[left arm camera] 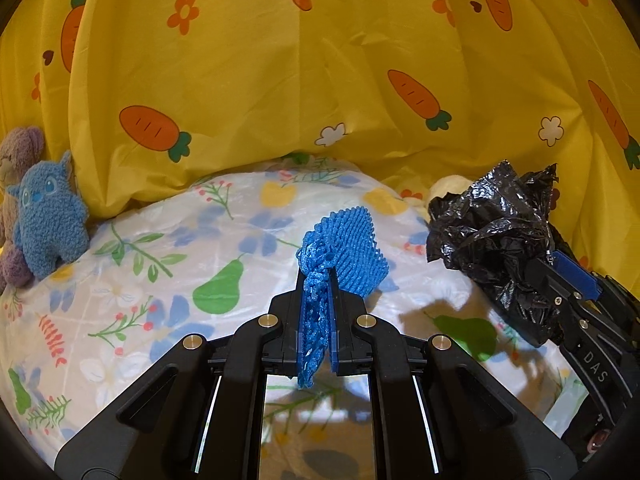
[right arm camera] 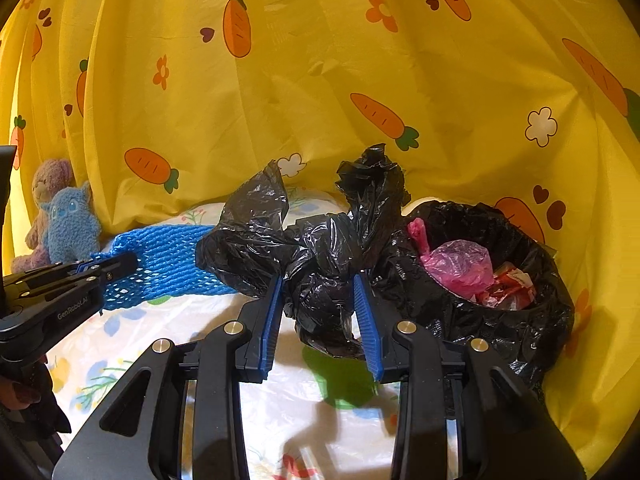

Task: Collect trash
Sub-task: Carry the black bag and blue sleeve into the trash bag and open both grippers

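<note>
My left gripper (left arm camera: 318, 280) is shut on a blue foam net (left arm camera: 348, 252) and holds it above the floral sheet. It also shows in the right wrist view (right arm camera: 120, 266), with the blue net (right arm camera: 168, 264) spread sideways. My right gripper (right arm camera: 320, 292) grips a bunched edge of the black trash bag (right arm camera: 320, 248); its jaws stand partly apart around the plastic. In the left wrist view the right gripper (left arm camera: 540, 276) holds the black plastic (left arm camera: 492, 232) at the right. The bag's open mouth (right arm camera: 480, 276) holds a pink bag (right arm camera: 460, 268) and red wrappers (right arm camera: 512, 284).
A floral plastic sheet (left arm camera: 140, 280) covers the surface. A yellow carrot-print curtain (left arm camera: 280, 60) hangs close behind. A blue plush toy (left arm camera: 48, 220) and a purple plush (left arm camera: 20, 152) sit at the far left.
</note>
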The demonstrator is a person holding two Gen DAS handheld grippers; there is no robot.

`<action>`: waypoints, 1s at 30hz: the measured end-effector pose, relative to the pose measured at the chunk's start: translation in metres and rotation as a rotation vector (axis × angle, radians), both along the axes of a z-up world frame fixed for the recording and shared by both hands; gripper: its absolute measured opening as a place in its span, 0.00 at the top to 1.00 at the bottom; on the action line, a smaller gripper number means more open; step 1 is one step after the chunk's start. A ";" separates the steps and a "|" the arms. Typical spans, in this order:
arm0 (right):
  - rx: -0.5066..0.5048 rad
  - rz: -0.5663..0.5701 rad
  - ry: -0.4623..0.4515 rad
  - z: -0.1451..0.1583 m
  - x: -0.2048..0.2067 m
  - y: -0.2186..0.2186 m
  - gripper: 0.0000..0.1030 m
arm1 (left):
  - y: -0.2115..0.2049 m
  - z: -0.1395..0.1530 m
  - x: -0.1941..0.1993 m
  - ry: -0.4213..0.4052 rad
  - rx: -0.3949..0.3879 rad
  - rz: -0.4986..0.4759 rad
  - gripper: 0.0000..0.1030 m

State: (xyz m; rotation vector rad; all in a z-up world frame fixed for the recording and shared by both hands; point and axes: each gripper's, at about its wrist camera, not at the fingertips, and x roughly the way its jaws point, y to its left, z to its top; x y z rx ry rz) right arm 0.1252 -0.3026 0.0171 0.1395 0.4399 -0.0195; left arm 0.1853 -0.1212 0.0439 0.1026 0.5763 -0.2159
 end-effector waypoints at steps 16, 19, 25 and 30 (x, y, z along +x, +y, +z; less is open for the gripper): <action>-0.046 -0.220 -0.024 0.002 0.000 -0.069 0.65 | -0.090 0.008 0.017 -0.033 -0.061 -0.166 0.92; -0.058 -0.267 -0.029 0.003 0.004 -0.082 0.65 | -0.109 0.011 0.022 -0.044 -0.074 -0.197 0.92; -0.065 -0.342 -0.007 0.001 0.018 -0.108 0.65 | -0.146 0.009 0.037 -0.047 -0.098 -0.260 0.92; -0.078 -0.400 0.010 -0.003 0.029 -0.125 0.65 | -0.165 0.003 0.054 -0.041 -0.149 -0.289 0.92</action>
